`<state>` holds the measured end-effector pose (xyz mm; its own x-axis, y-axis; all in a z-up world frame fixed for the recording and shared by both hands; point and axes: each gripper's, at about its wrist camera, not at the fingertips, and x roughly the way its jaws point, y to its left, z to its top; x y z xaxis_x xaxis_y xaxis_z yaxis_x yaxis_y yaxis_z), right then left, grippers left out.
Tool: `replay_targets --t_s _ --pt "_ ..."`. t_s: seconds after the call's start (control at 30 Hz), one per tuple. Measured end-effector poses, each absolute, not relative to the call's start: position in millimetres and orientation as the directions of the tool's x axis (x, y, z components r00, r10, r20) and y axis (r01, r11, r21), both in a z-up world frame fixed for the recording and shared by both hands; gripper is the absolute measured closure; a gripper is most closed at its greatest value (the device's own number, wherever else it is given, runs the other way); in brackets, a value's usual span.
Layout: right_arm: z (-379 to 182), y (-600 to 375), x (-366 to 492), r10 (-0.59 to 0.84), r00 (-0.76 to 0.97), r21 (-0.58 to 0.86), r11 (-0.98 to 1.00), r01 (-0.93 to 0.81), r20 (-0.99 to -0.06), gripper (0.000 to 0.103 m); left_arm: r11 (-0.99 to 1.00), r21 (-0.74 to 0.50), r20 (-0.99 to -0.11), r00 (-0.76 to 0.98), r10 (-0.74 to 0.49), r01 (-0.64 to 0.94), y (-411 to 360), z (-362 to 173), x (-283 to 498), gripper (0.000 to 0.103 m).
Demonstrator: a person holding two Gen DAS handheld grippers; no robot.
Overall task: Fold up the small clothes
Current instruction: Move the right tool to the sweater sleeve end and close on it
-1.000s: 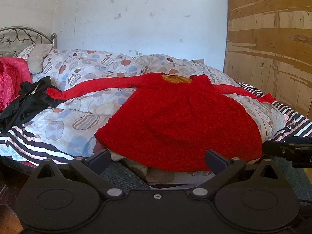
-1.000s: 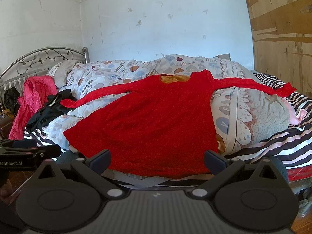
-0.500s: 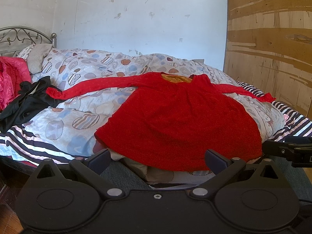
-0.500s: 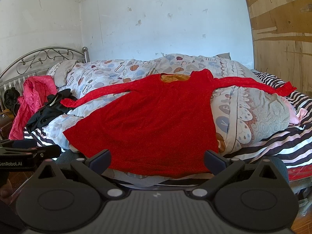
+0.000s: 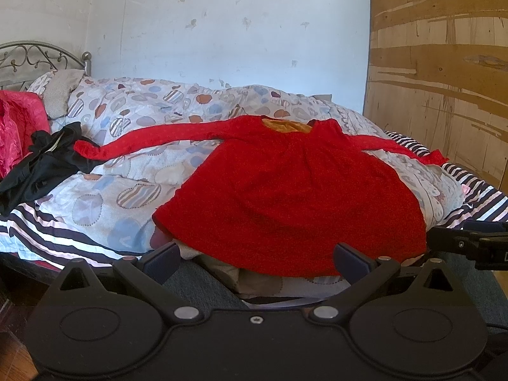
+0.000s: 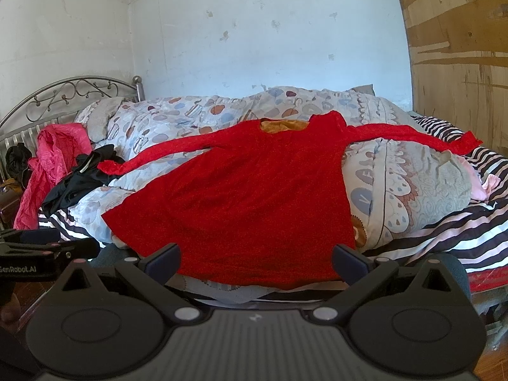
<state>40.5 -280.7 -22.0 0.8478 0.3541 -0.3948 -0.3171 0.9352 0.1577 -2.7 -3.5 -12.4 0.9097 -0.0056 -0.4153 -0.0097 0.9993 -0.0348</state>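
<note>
Red dress [image 5: 295,197] lies spread flat on the quilt [image 5: 127,190], sleeves out. Left gripper [image 5: 257,258] and right gripper [image 6: 257,258] both wide open, empty, near hem. Best pinch a sleeve cuff first, fold inward.

A home bedroom: a bed [image 6: 444,231] with a metal headboard [image 6: 73,95] at ten o'clock, a patterned quilt [image 5: 133,171], and scuffed white walls [image 5: 222,25].

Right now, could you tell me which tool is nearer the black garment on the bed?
Left. The left tool sits by the red dress's hem, toward the black garment; the right tool is farther along the hem, away from it.
</note>
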Motion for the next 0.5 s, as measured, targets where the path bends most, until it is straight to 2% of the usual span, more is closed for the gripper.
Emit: replay_targets --t_s 0.1,0.2,0.37,0.5 --pt "-21.6 -282.2 47.0 0.351 0.835 0.162 0.936 -0.311 -0.424 0.0 0.999 -0.037 -0.435 0.9 0.001 -0.019 -5.4 -26.1 -0.5 0.001" --pt "-12.3 -287.1 58.7 0.336 0.834 0.153 0.942 -0.299 -0.438 0.0 0.995 -0.023 -0.487 0.87 0.075 -0.099 2.3 -20.8 11.1 0.001" --pt "7.5 -292.0 72.1 0.255 0.871 0.089 0.967 -0.24 -0.421 0.0 0.978 -0.111 -0.516 0.852 0.093 -0.174 21.5 9.0 30.9 0.001" --pt "19.1 -297.0 80.4 0.236 0.887 0.066 0.971 -0.229 -0.398 0.0 0.984 -0.089 -0.505 0.859 0.09 -0.156 15.2 31.1 52.8 0.001"
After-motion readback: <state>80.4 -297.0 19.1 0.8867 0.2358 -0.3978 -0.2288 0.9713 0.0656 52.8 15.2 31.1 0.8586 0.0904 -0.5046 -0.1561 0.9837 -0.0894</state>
